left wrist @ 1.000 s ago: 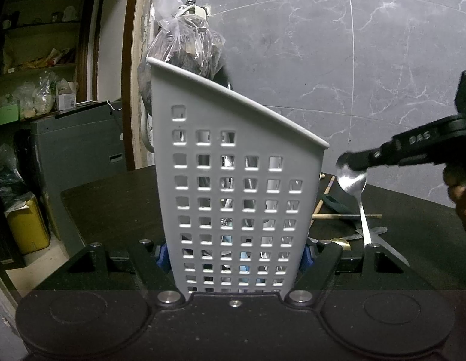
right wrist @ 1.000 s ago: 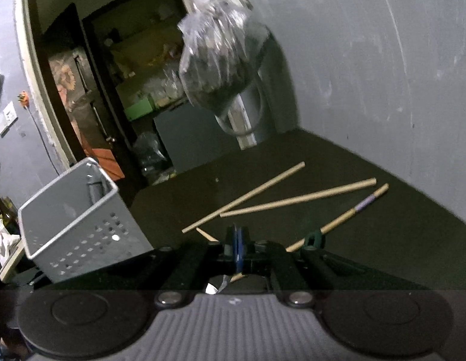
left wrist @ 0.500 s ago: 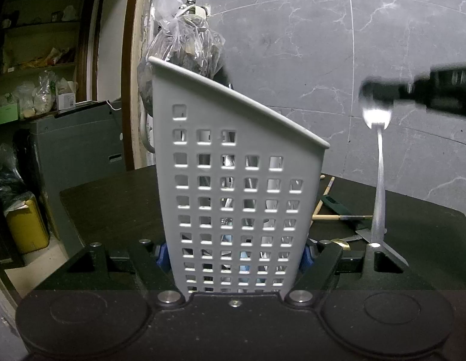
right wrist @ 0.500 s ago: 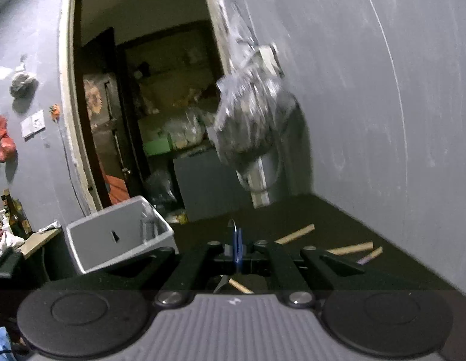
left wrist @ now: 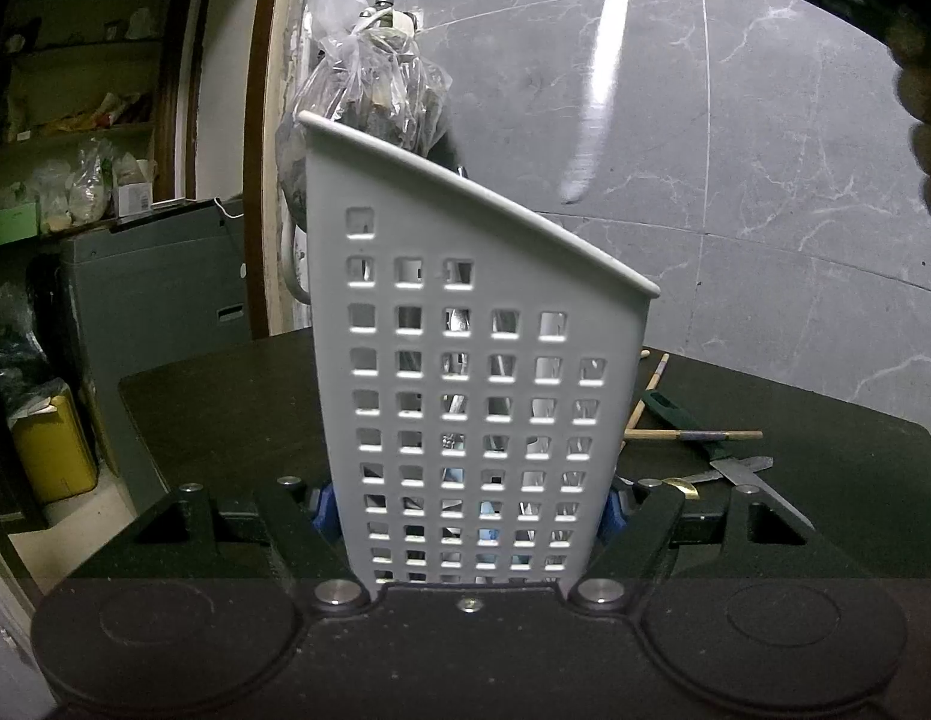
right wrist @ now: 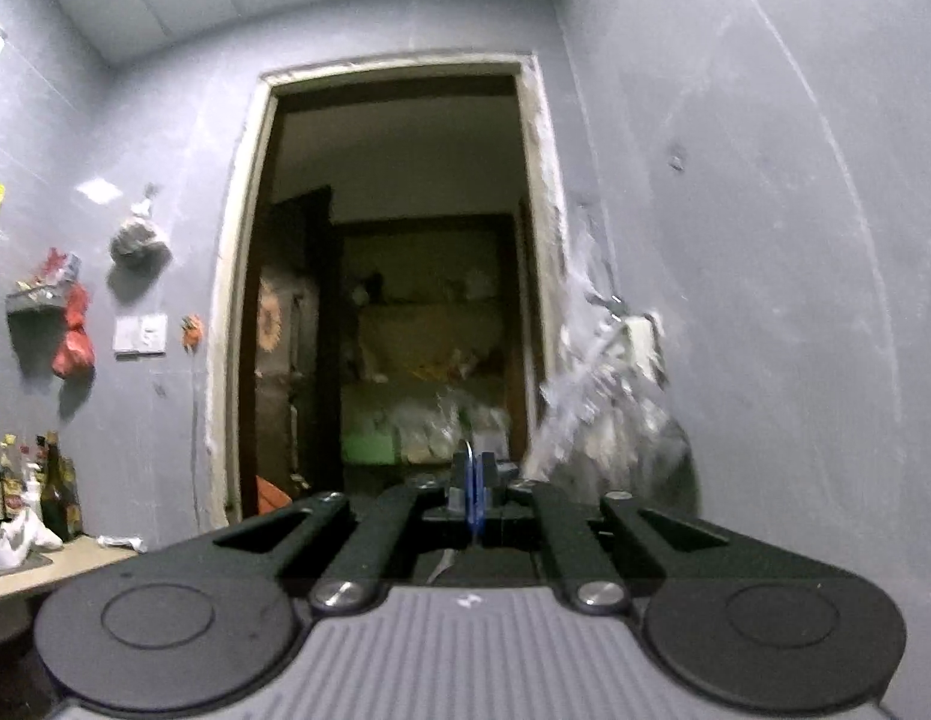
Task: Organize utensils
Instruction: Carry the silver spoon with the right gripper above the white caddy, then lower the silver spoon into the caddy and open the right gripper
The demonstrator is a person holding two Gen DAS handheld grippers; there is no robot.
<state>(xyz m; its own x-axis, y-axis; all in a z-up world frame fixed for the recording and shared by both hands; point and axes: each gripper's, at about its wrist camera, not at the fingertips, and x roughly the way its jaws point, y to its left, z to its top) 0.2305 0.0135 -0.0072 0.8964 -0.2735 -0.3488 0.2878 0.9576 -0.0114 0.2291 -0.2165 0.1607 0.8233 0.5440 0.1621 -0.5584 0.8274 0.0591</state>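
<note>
**Spoon lifted above the caddy**

The left gripper (left wrist: 468, 510) pinches the base of the light, rigid white caddy (left wrist: 471, 372) on the table (left wrist: 225, 408). Beyond and higher, the right gripper (right wrist: 472, 495), jaws pressed together, grips the bowl of a stiff, slippery steel spoon (left wrist: 597, 96), its handle dangling above the rim.

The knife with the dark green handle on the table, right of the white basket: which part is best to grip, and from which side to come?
Probably the dark green handle of the knife, taken from above with the fingers across it. The knife lies flat on the table, so only a top approach gets around it, and a chopstick crosses near the blade end, while the handle's far end looks free.
</note>
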